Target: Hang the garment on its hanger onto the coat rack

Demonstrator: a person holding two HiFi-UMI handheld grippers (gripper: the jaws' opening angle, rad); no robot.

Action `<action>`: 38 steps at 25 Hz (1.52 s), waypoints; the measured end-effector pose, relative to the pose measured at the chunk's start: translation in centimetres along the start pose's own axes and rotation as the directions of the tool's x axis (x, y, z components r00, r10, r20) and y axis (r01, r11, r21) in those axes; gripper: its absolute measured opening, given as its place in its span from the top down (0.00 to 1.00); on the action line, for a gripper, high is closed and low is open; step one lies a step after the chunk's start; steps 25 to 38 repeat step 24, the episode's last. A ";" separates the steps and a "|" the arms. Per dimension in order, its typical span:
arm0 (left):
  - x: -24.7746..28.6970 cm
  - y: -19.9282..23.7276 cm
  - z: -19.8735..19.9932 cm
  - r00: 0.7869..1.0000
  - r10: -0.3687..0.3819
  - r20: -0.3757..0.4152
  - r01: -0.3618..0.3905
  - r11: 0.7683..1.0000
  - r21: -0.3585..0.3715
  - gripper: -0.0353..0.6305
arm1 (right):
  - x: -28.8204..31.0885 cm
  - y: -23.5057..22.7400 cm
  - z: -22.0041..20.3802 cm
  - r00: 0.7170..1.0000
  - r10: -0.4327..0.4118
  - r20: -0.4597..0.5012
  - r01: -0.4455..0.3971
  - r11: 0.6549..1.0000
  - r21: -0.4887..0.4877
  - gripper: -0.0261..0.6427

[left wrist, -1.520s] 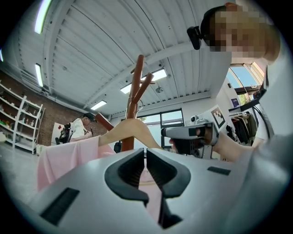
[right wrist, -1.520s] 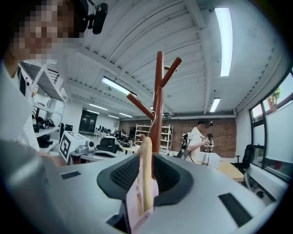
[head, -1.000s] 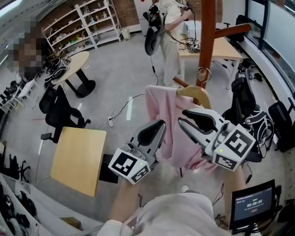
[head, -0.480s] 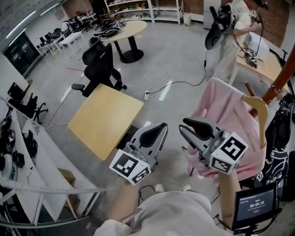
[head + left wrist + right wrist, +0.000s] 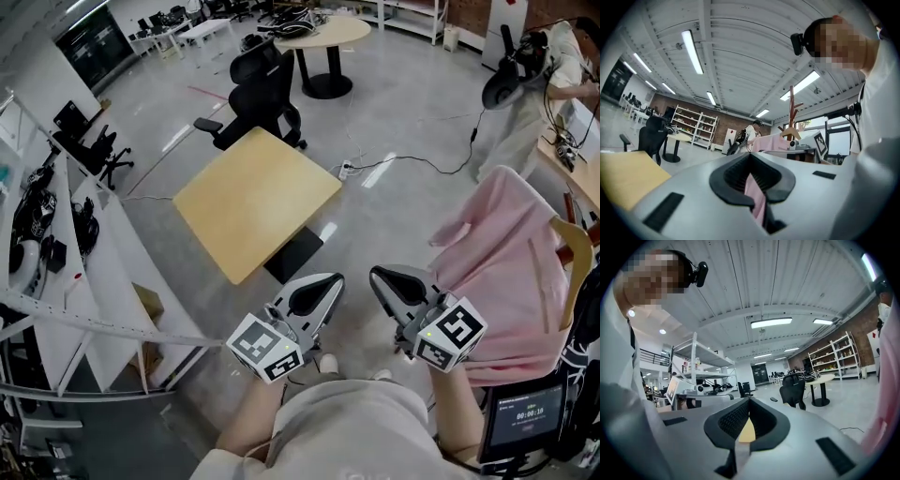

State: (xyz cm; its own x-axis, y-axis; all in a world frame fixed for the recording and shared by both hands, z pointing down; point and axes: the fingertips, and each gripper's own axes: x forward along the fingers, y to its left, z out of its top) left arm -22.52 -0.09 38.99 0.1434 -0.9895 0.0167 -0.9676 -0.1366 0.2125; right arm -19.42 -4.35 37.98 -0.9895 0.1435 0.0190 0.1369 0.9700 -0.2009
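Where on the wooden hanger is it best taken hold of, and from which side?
On the hanger, take the bare wooden arm showing beside the pink garment. Likely come from the uncovered right side, jaws across its thin curved bar; cloth covers the rest.

Timer digits on small screen (image 5: 528, 419), apparently 00:00:10. No other legible text.

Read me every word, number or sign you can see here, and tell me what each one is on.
"00:00:10", as best it reads, on the small screen at the head view's lower right; the last digits are unsure.
The line above those digits is too small to read.
The cubes on the left gripper and the right gripper bear only black-and-white square patterns, no letters.
Nothing else is legible.
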 end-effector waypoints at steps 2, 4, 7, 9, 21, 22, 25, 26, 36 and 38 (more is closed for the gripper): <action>-0.7 0.5 -0.6 1.000 0.012 0.002 -0.012 0.999 -0.032 0.94 | 0.4 0.4 -0.7 1.000 0.005 0.007 -0.005 1.000 0.021 0.94; -1.1 0.7 -1.0 1.000 0.028 -0.006 -0.028 0.999 -0.031 0.94 | 0.4 0.5 -1.1 1.000 0.004 0.004 -0.004 0.999 0.037 0.94; -1.2 0.6 -1.3 1.000 0.027 -0.010 -0.027 0.998 -0.052 0.94 | 0.4 0.4 -1.7 1.000 -0.003 -0.011 0.004 0.999 0.045 0.94; -1.0 0.3 -1.6 1.000 0.008 -0.019 -0.009 0.998 -0.066 0.94 | 0.5 0.5 -1.9 1.000 -0.007 -0.016 0.007 0.999 0.043 0.94; 0.7 -1.2 -2.7 0.998 -0.047 -0.048 0.043 0.997 -0.067 0.94 | -0.8 0.6 -2.7 0.999 -0.020 -0.036 0.021 0.999 0.025 0.94; 0.8 -1.5 -2.6 0.998 -0.051 -0.048 0.048 0.997 -0.067 0.94 | -1.0 0.7 -2.7 0.999 -0.019 -0.037 0.020 0.999 0.025 0.94; 0.9 -2.0 -2.4 0.997 -0.062 -0.047 0.059 0.996 -0.065 0.94 | -1.2 0.9 -2.6 0.999 -0.016 -0.037 0.017 1.000 0.025 0.94; 0.9 -2.0 -2.4 0.997 -0.062 -0.047 0.059 0.996 -0.065 0.94 | -1.2 0.9 -2.6 0.999 -0.016 -0.037 0.017 1.000 0.025 0.94; 0.9 -2.0 -2.4 0.997 -0.062 -0.047 0.059 0.996 -0.065 0.94 | -1.2 0.9 -2.6 0.999 -0.016 -0.037 0.017 1.000 0.025 0.94; 0.9 -2.0 -2.4 0.997 -0.062 -0.047 0.059 0.996 -0.065 0.94 | -1.2 0.9 -2.6 0.999 -0.016 -0.037 0.017 1.000 0.025 0.94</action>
